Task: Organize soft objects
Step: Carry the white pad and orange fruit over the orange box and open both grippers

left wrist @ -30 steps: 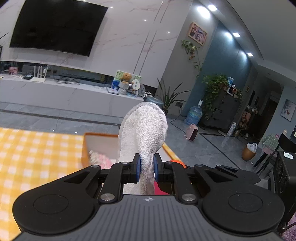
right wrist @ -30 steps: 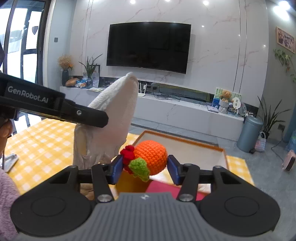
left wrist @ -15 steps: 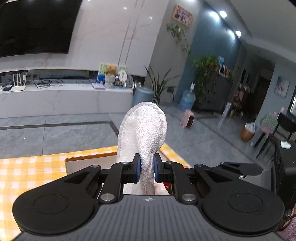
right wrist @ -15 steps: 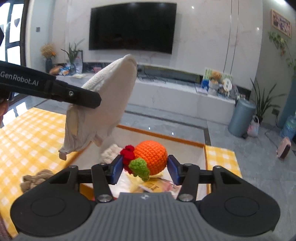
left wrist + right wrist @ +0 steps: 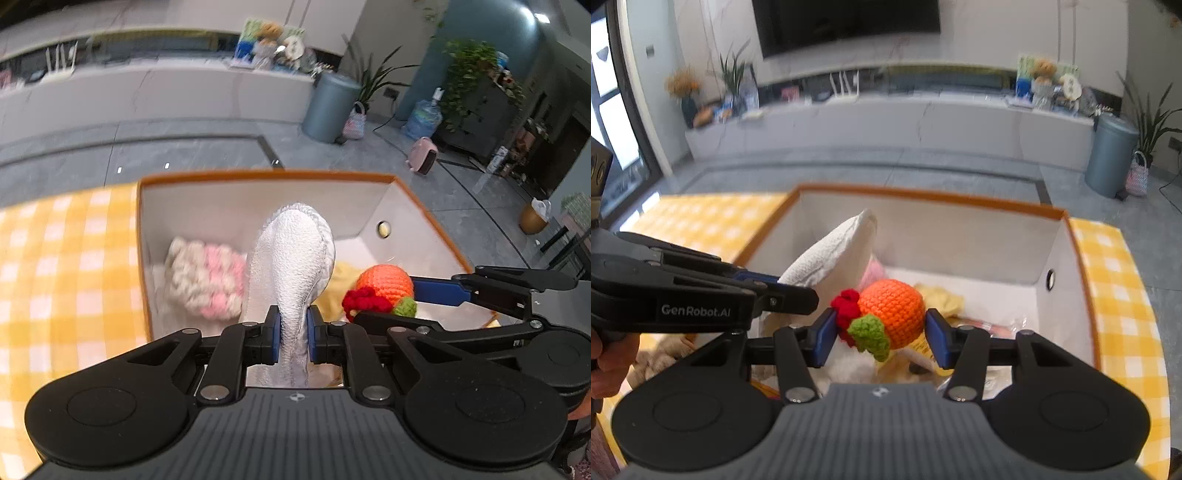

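Over the orange-rimmed box both grippers tilt down into the opening. Left gripper is pinching a white terry slipper that sticks up above the pink-and-cream fluffy thing. Right gripper is clamped on the orange crochet fruit, just beside the slipper, with bare white wall beyond. Yellow check tabletop flanks the box on both sides.

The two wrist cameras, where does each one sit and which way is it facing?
Left wrist: on the left gripper, looking down into the box; jaws shut on the white cloth.
Right wrist: on the right gripper, facing the same box; jaws shut on the orange ball; a hand shows.
Shared: box, cloth, ball.
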The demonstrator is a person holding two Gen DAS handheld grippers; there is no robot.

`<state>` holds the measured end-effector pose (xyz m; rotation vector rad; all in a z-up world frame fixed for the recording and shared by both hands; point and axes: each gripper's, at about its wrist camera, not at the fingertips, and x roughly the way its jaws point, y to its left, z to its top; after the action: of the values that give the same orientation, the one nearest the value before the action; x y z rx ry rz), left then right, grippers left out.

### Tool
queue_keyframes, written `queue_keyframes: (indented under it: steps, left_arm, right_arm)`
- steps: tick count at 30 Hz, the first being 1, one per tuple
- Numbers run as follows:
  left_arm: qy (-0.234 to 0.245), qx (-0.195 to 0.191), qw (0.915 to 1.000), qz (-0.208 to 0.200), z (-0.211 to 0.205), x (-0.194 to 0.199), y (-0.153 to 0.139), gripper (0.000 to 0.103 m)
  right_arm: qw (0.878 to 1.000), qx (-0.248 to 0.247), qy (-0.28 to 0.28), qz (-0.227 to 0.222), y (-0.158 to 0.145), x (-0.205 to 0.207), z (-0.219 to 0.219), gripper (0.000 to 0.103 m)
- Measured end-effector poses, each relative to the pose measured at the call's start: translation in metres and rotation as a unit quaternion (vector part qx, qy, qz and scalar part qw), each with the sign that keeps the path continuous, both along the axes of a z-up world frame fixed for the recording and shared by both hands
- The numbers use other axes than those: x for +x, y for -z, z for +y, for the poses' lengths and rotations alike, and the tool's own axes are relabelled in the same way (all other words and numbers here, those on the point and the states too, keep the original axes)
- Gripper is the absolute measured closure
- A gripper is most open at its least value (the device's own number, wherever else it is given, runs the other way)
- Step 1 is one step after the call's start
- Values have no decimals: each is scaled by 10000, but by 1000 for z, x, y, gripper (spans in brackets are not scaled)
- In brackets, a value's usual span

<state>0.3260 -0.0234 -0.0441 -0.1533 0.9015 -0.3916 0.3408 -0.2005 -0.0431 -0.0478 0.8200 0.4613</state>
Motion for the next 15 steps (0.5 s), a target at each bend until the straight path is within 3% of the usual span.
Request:
queue_keyframes:
  steps: [8,13,15]
  left_arm:
    - [-79,-118,9988,466,11,15,15,85]
    - [-59,-328,9976,611,11,18,13,66]
    - [-70,-406,9975,572,14,15,12,63]
  right_arm:
    - [9973,-419,-245,550,19,9,15,51]
    - [9959,-526,-256,686,23,12,17,51]
    - [9959,-519,-223,702,22,11,16,50]
